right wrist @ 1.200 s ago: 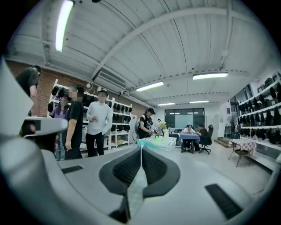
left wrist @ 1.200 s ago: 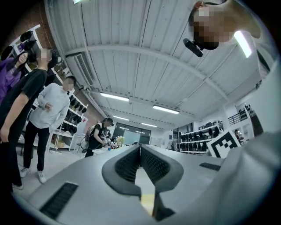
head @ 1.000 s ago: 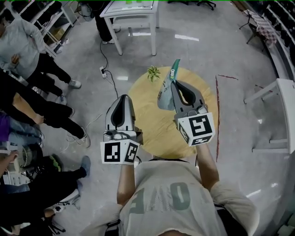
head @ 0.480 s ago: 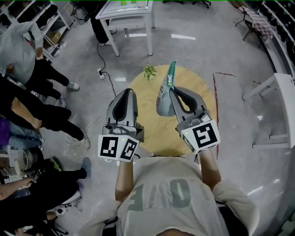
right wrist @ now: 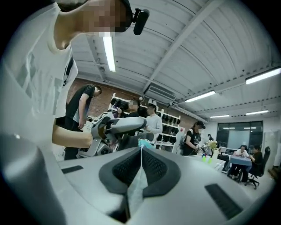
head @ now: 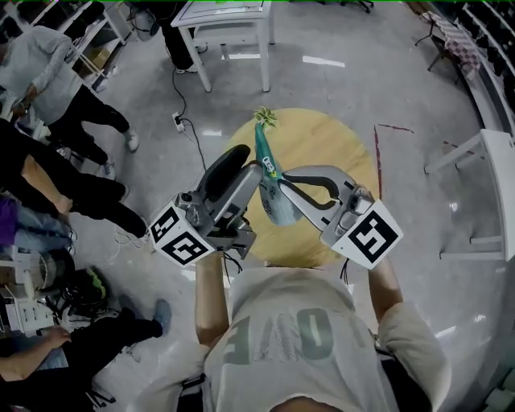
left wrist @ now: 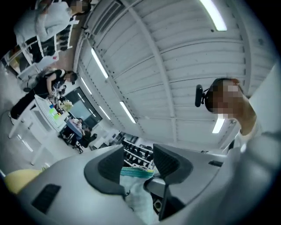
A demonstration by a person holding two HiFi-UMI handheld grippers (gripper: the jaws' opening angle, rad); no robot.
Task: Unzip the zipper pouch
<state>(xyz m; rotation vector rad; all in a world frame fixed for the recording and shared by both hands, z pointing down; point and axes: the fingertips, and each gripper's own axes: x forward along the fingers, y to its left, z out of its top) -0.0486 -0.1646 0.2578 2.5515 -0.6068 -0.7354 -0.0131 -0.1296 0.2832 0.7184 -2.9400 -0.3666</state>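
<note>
In the head view my right gripper (head: 280,187) holds the teal and grey zipper pouch (head: 274,206) up over the round wooden table (head: 330,145); the pouch's narrow teal end points up and left. In the right gripper view the pads of my right gripper (right wrist: 140,154) are shut on the pouch's thin edge (right wrist: 135,189). My left gripper (head: 248,170) has come in from the left against the pouch. Its jaws are opening, and in the left gripper view the pouch's teal top edge (left wrist: 137,172) lies between the pads of my left gripper (left wrist: 138,160) with gaps on both sides.
A small potted plant (head: 265,119) stands at the table's far edge. A white table (head: 229,16) is behind it, and a power strip with cable (head: 180,122) lies on the floor. Several people (head: 48,153) stand at the left. White frames (head: 491,193) are at the right.
Both grippers have swung inward and met over the table. The pouch has tilted left. My left gripper was shut and apart from the pouch; now it is open around the top edge.
</note>
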